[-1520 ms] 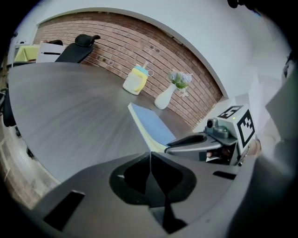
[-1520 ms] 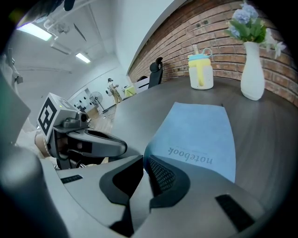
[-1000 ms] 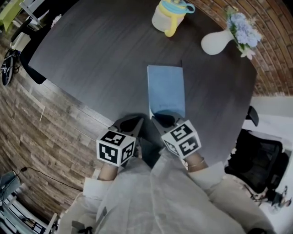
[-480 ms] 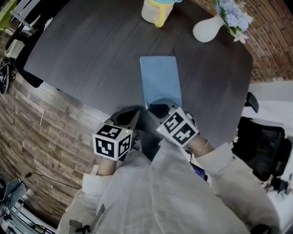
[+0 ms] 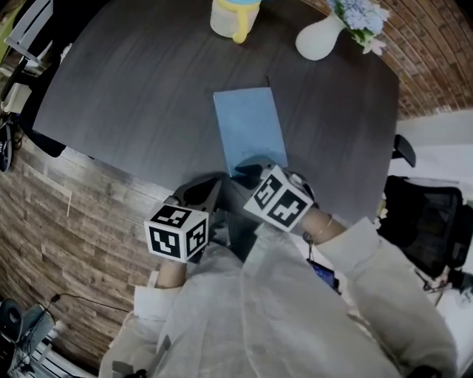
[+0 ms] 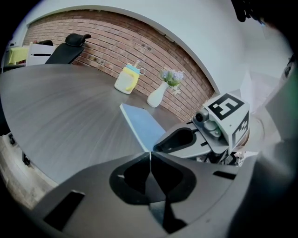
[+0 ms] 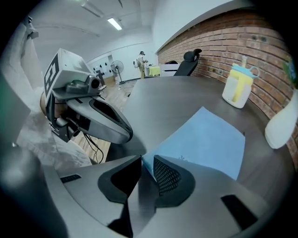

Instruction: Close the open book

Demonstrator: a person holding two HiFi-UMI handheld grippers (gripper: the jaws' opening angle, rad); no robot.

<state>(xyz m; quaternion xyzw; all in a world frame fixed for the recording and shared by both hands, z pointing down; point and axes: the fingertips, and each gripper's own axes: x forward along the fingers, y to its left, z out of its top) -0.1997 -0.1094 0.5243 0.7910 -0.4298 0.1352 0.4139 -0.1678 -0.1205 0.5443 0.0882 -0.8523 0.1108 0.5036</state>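
A thin blue book (image 5: 247, 129) lies closed and flat on the dark round table (image 5: 133, 88). My right gripper (image 5: 248, 168) points steeply down at the book's near corner. In the right gripper view its jaws (image 7: 146, 162) are opening, with that blue corner (image 7: 205, 139) in the gap and the pads not pressing on it. My left gripper (image 5: 213, 189) hovers just left of it over the table's near edge, jaws shut with nothing in them (image 6: 150, 155). The left gripper view shows the book (image 6: 144, 126) running away from the jaws.
A yellow sippy cup (image 5: 235, 13) and a white vase with pale flowers (image 5: 319, 38) stand at the table's far side, beyond the book. A black office chair (image 5: 425, 229) is off the table's right edge. Wood floor (image 5: 66, 221) lies to the left.
The right gripper has rolled at the book's near corner and its jaws have parted a little. The left gripper has stayed put. The book lies as before.
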